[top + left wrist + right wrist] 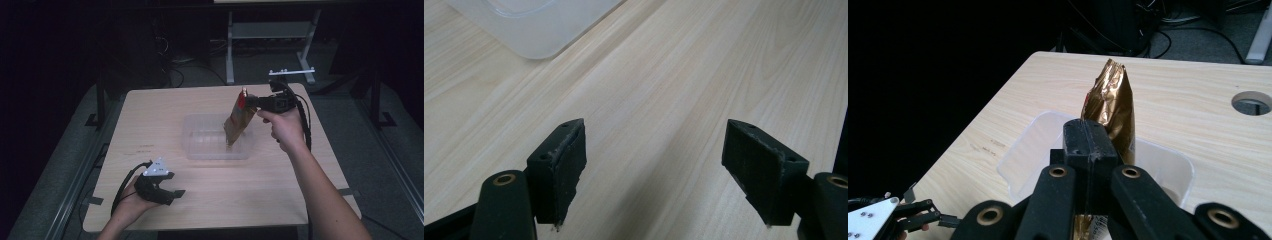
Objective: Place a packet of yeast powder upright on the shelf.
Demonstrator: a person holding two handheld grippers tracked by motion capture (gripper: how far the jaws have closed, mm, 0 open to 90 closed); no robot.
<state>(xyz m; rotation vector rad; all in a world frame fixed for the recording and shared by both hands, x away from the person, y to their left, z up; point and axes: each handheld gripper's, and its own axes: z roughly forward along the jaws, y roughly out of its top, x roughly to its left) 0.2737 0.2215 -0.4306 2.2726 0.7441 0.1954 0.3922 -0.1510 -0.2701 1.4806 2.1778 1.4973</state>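
High view first: the right gripper (248, 102) sits right of centre in the upper half of the frame, jaws clamped on the top edge of a gold snack bag (237, 123). The bag hangs tilted, its bottom end down inside the clear plastic tub (200, 150) in the middle of the wooden table (280, 185). The left gripper (172, 186) is way off in the lower left, resting low over the table near its front edge, jaws spread with nothing in them.

Left gripper view: both black jaws rise from the bottom corners, well apart, just bare wood grain between them. A rounded corner of the tub (531, 30) pokes in at the upper left.

Right gripper view: the jaws are pressed together at bottom centre, pinching the bag (1112, 107), which sticks up crinkled above them. The tub (1023, 150) sits behind and around it. The left gripper (923, 212) peeks in at the bottom left corner.
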